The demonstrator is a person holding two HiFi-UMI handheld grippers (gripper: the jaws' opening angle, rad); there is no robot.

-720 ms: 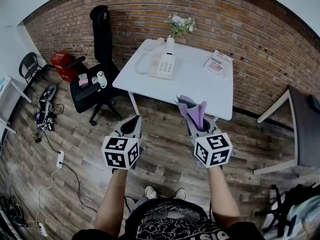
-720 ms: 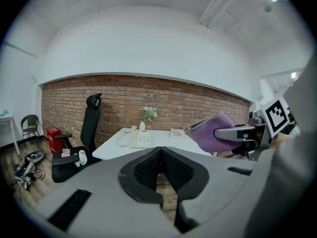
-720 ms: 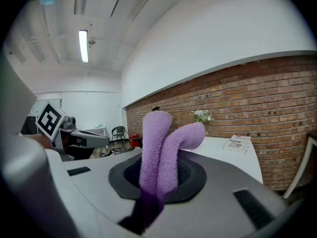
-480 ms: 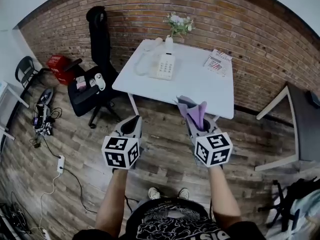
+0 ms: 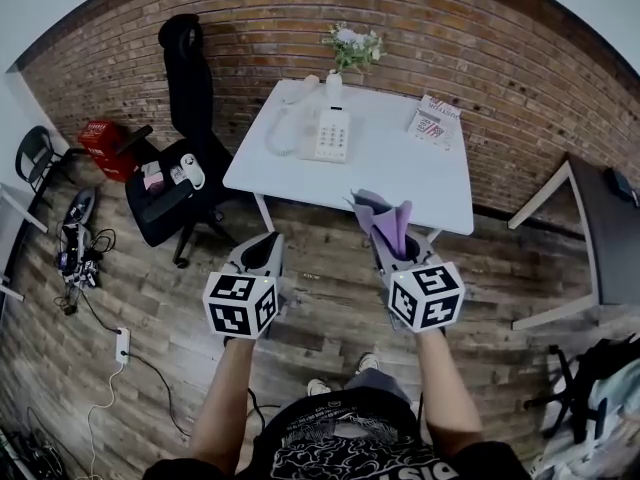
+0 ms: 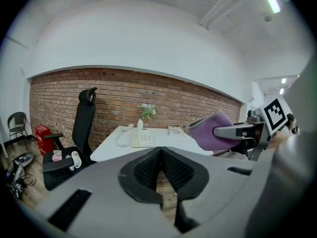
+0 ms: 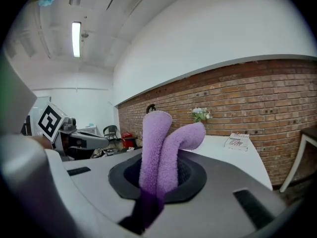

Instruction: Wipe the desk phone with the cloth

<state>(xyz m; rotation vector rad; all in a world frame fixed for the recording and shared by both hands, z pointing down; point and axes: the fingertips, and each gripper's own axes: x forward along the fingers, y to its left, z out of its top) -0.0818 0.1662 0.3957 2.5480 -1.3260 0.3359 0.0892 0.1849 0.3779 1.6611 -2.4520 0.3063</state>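
The white desk phone [image 5: 332, 133] lies on the white table [image 5: 400, 178] ahead of me, its handset [image 5: 299, 89] off to the left on a coiled cord. My right gripper [image 5: 387, 234] is shut on a folded purple cloth [image 5: 386, 218], which sticks up out of the jaws in the right gripper view as cloth [image 7: 161, 148]. My left gripper [image 5: 263, 252] is shut with nothing in it. Both hang over the wooden floor, short of the table's near edge. In the left gripper view the phone [image 6: 141, 139] sits far ahead and the cloth [image 6: 210, 131] shows at the right.
A vase of flowers [image 5: 340, 68] stands behind the phone and a booklet [image 5: 434, 126] lies at the table's far right. A black office chair [image 5: 180, 158] with small items on its seat stands left of the table. A brick wall [image 5: 500, 78] runs behind, and a dark table [image 5: 600, 238] is at the right.
The table and phone have drawn slightly nearer and the floor has slid back as the person steps forward. Both grippers keep the same pose, the cloth still held.
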